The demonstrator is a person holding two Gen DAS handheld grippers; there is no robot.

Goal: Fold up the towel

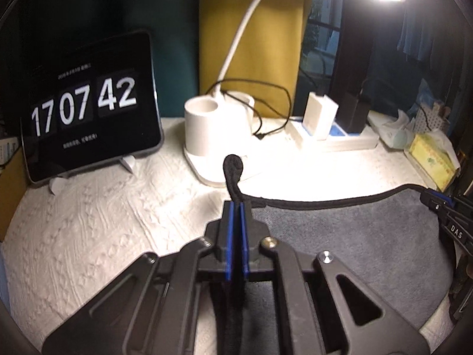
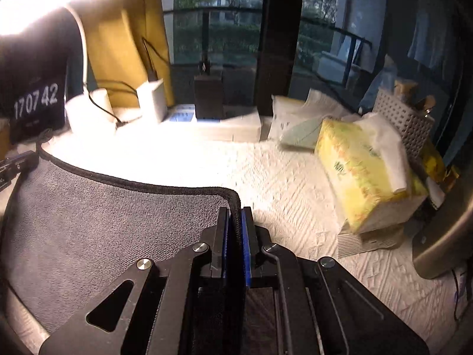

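Observation:
A grey towel (image 1: 354, 236) with a black hemmed edge is stretched between my two grippers over the white quilted table cover. My left gripper (image 1: 236, 207) is shut on the towel's left corner, whose black hem sticks up past the blue pads. The right gripper (image 1: 437, 207) shows at the right edge of the left wrist view, holding the other corner. In the right wrist view the towel (image 2: 103, 216) spreads to the left, and my right gripper (image 2: 235, 211) is shut on its black-hemmed corner. The left gripper (image 2: 14, 162) shows at the far left.
A tablet clock (image 1: 88, 109) stands at the back left. A white lamp base with cup (image 1: 212, 136), a power strip with chargers (image 1: 334, 130) and a yellow tissue box (image 2: 363, 171) line the back. A white perforated basket (image 2: 405, 118) stands at the right.

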